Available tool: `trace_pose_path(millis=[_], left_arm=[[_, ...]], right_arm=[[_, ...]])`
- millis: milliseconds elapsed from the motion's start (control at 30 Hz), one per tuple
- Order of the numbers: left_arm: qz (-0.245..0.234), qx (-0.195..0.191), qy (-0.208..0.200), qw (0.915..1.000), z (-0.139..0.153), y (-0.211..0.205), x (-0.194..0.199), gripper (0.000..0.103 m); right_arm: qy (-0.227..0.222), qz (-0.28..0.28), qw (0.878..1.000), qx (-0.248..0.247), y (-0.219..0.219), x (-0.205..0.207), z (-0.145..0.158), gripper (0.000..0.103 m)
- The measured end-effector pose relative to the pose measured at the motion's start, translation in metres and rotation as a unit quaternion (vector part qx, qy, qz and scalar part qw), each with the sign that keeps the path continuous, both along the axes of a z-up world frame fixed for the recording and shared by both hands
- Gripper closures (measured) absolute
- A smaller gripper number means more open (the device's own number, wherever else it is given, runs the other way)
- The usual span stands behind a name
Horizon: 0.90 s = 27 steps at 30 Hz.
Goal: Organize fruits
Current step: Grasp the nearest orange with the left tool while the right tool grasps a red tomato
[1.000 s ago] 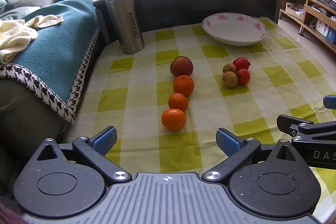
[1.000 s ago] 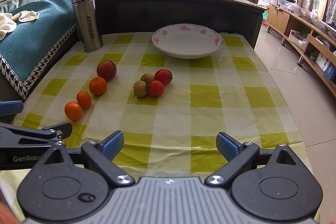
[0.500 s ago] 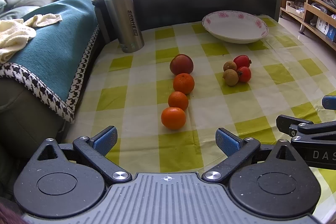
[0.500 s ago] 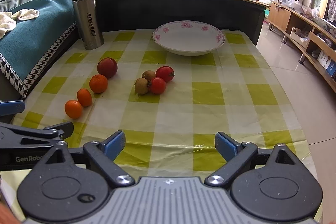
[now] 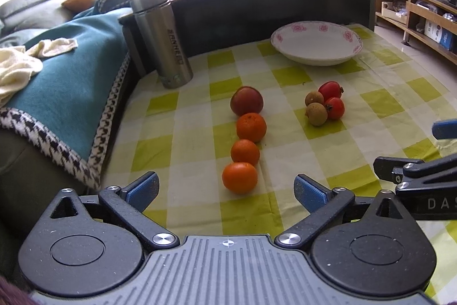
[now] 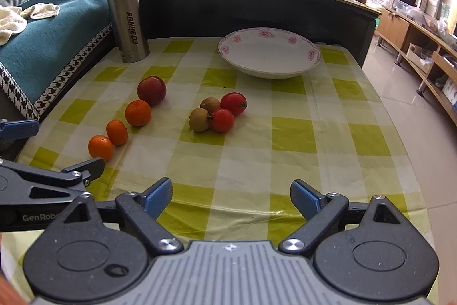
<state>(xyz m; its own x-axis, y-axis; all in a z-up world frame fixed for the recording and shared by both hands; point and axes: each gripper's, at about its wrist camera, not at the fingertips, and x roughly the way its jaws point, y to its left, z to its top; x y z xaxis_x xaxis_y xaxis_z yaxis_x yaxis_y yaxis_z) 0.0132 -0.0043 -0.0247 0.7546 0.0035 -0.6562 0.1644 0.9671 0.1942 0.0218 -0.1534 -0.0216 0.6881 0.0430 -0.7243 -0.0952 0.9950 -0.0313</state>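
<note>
**Both grippers empty, fruit untouched short of the plate**

The white shallow ceramic plate with pink flowers on its rim (image 6: 310,55) is bare at the far end of the green-and-white checked tablecloth (image 6: 294,130). All the fruit lies on the near side of that plate. Nearer-left of it, a dark red round apple (image 5: 246,100) heads a line of three round orange mandarins, the end mandarin (image 5: 239,177) lying farthest from the plate. Directly in front of the plate, two brown longans and two small red tomatoes (image 6: 217,112) sit touching in a cluster.

The left gripper (image 5: 227,189) has its blue-padded fingers spread wide, holding nothing; the right gripper (image 6: 231,197) is likewise released and empty.

What matters for a first pick: the end mandarin lies straight ahead of the left gripper's spread fingers, just beyond their tips, so the left hand looks clearly nearer. Being round, it demands no particular finger alignment. The cluster suits the right gripper better, though it is well apart from it.
</note>
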Motion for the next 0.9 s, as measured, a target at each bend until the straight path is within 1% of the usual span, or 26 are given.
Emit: trace_pose_path(millis=[100, 200, 267, 333, 367, 400, 433, 500, 567, 667, 767, 900], left_arm=[[-0.014, 0.004, -0.003, 0.9999, -0.005, -0.001, 0.002, 0.002], [-0.036, 0.019, -0.009, 0.9991, -0.009, -0.010, 0.005, 0.008], [-0.053, 0.021, -0.004, 0.9984, -0.013, -0.014, 0.009, 0.016], [-0.054, 0.019, 0.001, 0.9983, -0.018, -0.016, 0.013, 0.022], [-0.054, 0.018, 0.006, 0.9983, -0.020, -0.016, 0.016, 0.027], [-0.055, 0.014, 0.013, 0.9983, -0.023, -0.016, 0.019, 0.030], [-0.056, 0.009, 0.021, 0.9982, -0.025, -0.015, 0.022, 0.036], [-0.049, 0.009, 0.023, 0.9985, -0.029, -0.015, 0.026, 0.037], [-0.047, 0.011, 0.019, 0.9986, -0.030, -0.014, 0.029, 0.043], [-0.046, 0.002, 0.031, 0.9985, -0.036, -0.013, 0.034, 0.045], [-0.048, 0.000, 0.025, 0.9985, -0.036, -0.013, 0.033, 0.045], [-0.042, -0.011, 0.028, 0.9987, -0.037, -0.010, 0.034, 0.045]], right_arm=[[-0.006, 0.019, 1.000, -0.007, 0.000, 0.007, 0.003, 0.009], [-0.013, 0.034, 0.999, -0.006, -0.004, 0.016, 0.008, 0.009], [-0.014, 0.041, 0.999, 0.000, -0.008, 0.022, 0.010, 0.010], [-0.017, 0.048, 0.999, 0.005, -0.010, 0.028, 0.011, 0.012], [-0.018, 0.050, 0.999, 0.008, -0.012, 0.030, 0.010, 0.013], [-0.018, 0.052, 0.998, 0.012, -0.013, 0.033, 0.010, 0.017], [-0.017, 0.053, 0.998, 0.016, -0.015, 0.035, 0.009, 0.020], [-0.012, 0.055, 0.998, 0.029, -0.018, 0.040, 0.007, 0.023], [-0.009, 0.062, 0.997, 0.042, -0.019, 0.043, 0.005, 0.025], [-0.013, 0.079, 0.996, 0.043, -0.015, 0.047, 0.001, 0.029], [-0.020, 0.096, 0.995, 0.030, -0.009, 0.052, -0.003, 0.032], [-0.020, 0.101, 0.994, 0.030, -0.008, 0.063, -0.010, 0.037]])
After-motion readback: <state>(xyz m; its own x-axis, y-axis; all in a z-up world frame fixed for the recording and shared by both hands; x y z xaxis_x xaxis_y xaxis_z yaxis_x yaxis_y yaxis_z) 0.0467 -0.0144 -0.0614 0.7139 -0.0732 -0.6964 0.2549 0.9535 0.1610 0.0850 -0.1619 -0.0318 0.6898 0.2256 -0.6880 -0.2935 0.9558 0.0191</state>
